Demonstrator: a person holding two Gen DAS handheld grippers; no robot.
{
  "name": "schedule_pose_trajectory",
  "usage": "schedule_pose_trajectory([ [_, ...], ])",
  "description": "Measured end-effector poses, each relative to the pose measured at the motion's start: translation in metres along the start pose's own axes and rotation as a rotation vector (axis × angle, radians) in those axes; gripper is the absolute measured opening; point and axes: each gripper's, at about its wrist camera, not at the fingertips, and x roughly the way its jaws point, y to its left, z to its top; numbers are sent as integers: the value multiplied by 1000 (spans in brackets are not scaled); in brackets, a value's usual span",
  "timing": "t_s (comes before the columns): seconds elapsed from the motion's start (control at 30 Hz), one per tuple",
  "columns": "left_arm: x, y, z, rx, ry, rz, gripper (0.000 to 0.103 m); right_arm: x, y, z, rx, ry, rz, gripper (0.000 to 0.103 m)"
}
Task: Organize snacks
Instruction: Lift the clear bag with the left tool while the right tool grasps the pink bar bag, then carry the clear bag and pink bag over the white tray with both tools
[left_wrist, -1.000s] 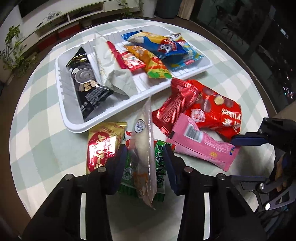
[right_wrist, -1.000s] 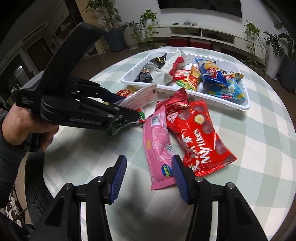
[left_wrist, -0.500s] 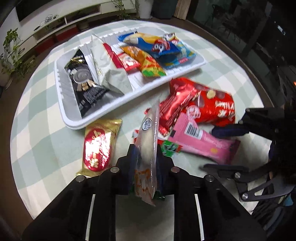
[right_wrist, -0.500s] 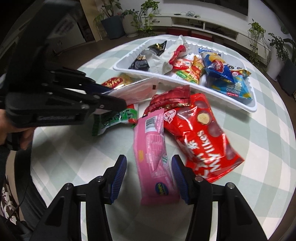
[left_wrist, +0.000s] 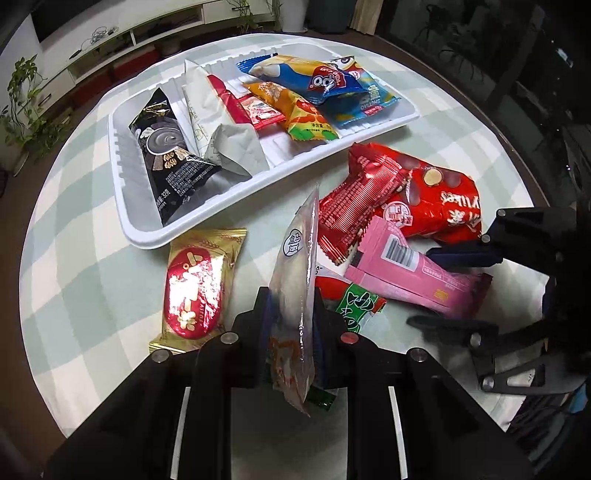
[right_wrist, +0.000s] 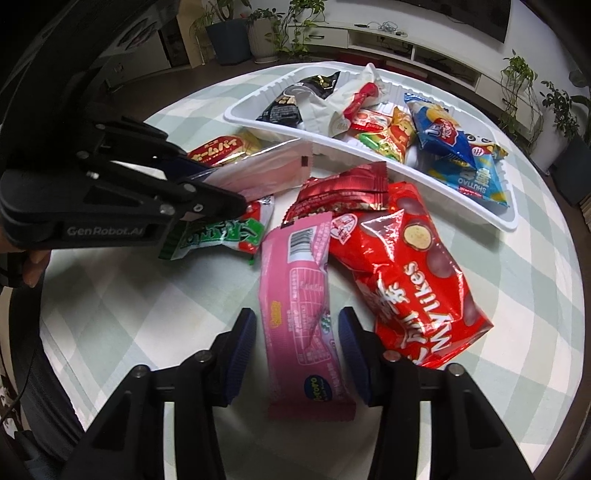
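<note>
Snacks lie in two groups on the round table with a pale green and white checked cloth (left_wrist: 74, 280): some in the long white plastic tray (left_wrist: 122, 206), the others loose on the cloth in front of it.

In the tray I count six packets: one black packet (left_wrist: 170, 162), one white-grey crumpled packet (left_wrist: 221, 129), one thin red packet (left_wrist: 255, 107), one orange and green packet (left_wrist: 303, 114) and two blue packets (left_wrist: 332, 85) that overlap at the far end.

Outside the tray I count six more. The left gripper (left_wrist: 291, 314) has its two fingers pressed on one clear plastic packet with a pale snack inside (left_wrist: 299, 266); the packet stands on its edge, lifted above the cloth, and its top points to the near wall of the tray. Under it lies one green and red packet (right_wrist: 225, 232). To the left of it lies one gold packet with a red oval (left_wrist: 199, 288), flat on the cloth just beside the tray.

The right gripper (right_wrist: 295, 350) is spread wide. One long pink packet with a barcode (right_wrist: 299, 306) lies flat between its two blue pads (right_wrist: 240, 350), but the pads do not touch it. Its far end rests on the big red bag with round chocolate pictures (right_wrist: 406, 280). One smaller dark red foil packet (right_wrist: 347, 188) lies across the top of this red bag, near the tray.
</note>
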Motion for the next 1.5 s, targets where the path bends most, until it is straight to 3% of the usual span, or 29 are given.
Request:
schedule_pose_trajectory([
  [0.33, -3, -8, -8, 10, 0, -6, 16, 3, 1, 5, -16, 13, -24, 42],
  [0.7, -14, -16, -34, -17, -35, -41, 15, -3, 5, -4, 1, 0, -8, 21],
  [1.5, -57, -7, -80, -207, -192, -213, 15, -44, -6, -31, 189, -106, 190, 19],
])
